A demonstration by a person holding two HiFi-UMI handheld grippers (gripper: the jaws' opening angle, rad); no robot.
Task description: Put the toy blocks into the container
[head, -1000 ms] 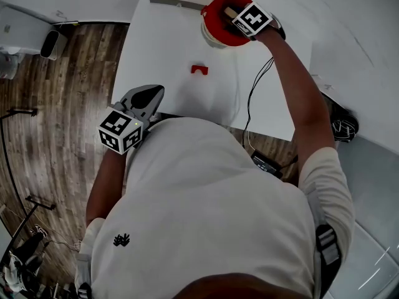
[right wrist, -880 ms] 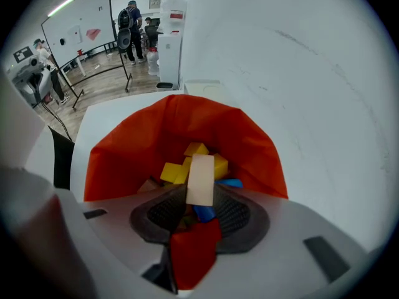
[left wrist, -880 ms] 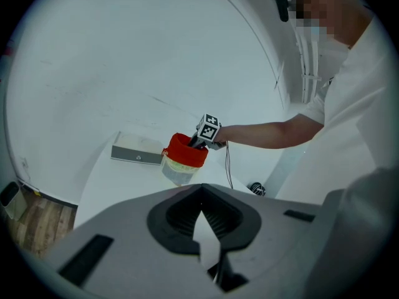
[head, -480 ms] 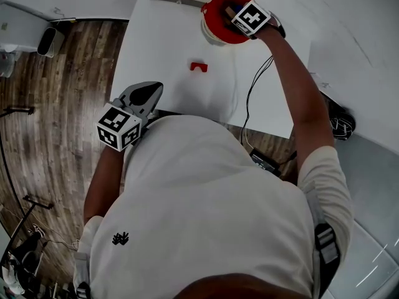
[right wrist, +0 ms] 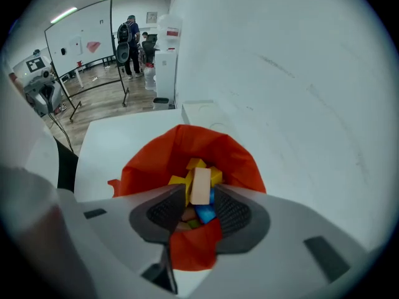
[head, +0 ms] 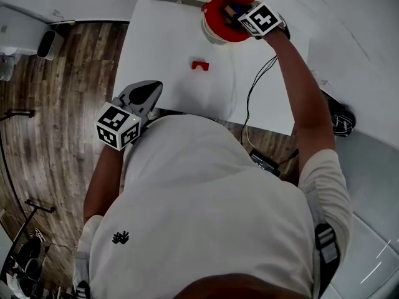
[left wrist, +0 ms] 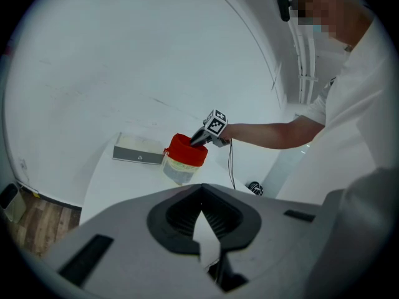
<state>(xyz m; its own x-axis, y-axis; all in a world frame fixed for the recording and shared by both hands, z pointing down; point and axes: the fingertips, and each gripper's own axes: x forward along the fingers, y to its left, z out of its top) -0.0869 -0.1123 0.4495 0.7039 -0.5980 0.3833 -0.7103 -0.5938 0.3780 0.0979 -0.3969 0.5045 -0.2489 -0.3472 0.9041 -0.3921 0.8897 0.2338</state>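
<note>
The right gripper (right wrist: 201, 195) hovered over the red-lined container (right wrist: 240, 161), jaws parted round a pale wooden block (right wrist: 200, 180) for release; the left gripper (left wrist: 201, 226) sat closed, idle.

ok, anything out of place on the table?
One red block lies loose on the table, apart from the container, while the other blocks are already inside it. Nothing looks tipped, spilled or damaged.
</note>
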